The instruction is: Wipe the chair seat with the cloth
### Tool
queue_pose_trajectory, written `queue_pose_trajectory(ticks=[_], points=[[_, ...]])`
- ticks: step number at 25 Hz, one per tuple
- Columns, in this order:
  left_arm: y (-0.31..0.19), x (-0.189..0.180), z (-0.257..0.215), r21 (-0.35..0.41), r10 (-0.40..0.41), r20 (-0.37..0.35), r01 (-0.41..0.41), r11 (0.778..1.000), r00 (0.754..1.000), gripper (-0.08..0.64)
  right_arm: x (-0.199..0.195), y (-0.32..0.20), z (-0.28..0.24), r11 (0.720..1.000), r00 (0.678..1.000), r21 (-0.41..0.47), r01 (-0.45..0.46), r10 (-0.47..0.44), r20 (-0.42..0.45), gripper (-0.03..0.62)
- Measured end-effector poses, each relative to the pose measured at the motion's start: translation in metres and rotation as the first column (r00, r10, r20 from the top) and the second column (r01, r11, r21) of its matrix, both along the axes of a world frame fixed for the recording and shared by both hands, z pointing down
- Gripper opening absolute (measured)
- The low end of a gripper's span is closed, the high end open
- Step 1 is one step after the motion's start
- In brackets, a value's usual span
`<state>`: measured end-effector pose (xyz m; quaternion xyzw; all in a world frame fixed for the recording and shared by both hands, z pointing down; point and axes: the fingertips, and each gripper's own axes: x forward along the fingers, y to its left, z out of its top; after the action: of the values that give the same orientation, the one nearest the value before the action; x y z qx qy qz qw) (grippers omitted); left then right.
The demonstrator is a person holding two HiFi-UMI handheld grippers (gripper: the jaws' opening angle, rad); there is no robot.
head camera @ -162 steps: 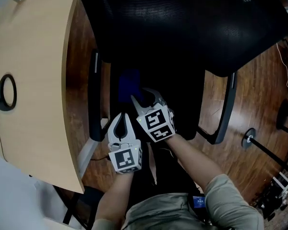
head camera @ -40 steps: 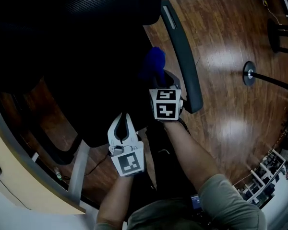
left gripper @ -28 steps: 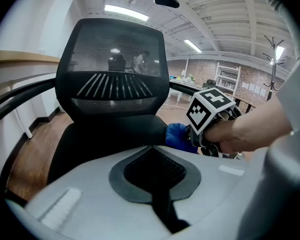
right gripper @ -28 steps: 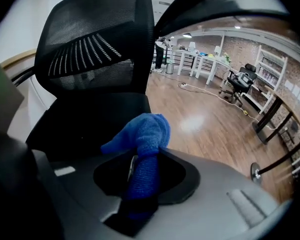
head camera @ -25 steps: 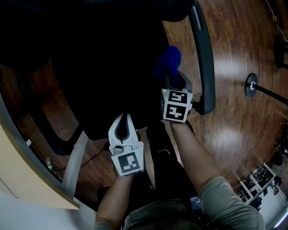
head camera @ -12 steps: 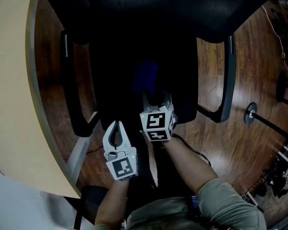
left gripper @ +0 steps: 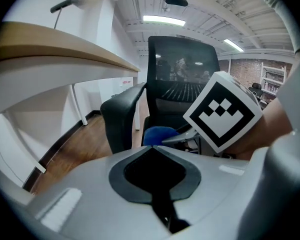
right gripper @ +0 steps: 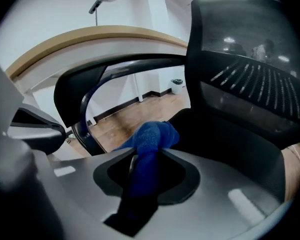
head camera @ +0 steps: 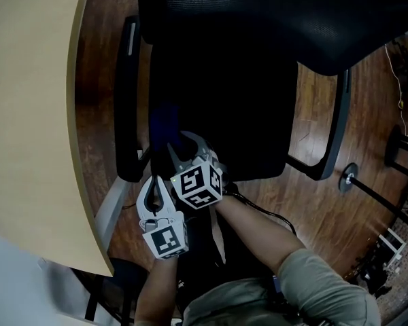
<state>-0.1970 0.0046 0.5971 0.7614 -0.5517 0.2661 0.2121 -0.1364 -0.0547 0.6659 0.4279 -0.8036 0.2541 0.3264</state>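
One black chair seat (head camera: 224,100) fills the middle of our head view, with the pale worktop (head camera: 34,114) along that view's left and wooden floor (head camera: 313,175) on the other side. We see a dark armrest (head camera: 126,100) between seat and worktop. Our blue cloth (head camera: 164,124) sits over the seat's near corner, just beside that armrest, pinched in our right tongs (head camera: 183,143). Our left tongs (head camera: 156,178), just beside the right, are closed on nothing.

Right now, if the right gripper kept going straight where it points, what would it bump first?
Probably the chair seat, with the blue cloth clamped in the right gripper touching first; depth is unclear.
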Motion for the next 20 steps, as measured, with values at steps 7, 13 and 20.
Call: queue_pose_trajectory(ticks=[7, 13, 20], points=[[0.008, 0.004, 0.014, -0.008, 0.018, 0.004, -0.018, 1.000, 1.000, 0.005, 0.003, 0.005, 0.020, 0.999, 1.000, -0.048, -0.012, 0.011, -0.028, 0.098], [0.004, 0.048, 0.002, -0.005, 0.130, -0.022, -0.130, 0.992, 0.991, 0.005, 0.073, 0.017, 0.017, 0.988, 0.986, -0.065, -0.142, 0.135, -0.101, 0.097], [-0.004, 0.121, -0.015, 0.025, 0.272, -0.058, -0.271, 0.962, 0.960, 0.005, 0.186, 0.048, 0.009, 0.922, 0.916, -0.085, -0.377, 0.358, -0.180, 0.097]])
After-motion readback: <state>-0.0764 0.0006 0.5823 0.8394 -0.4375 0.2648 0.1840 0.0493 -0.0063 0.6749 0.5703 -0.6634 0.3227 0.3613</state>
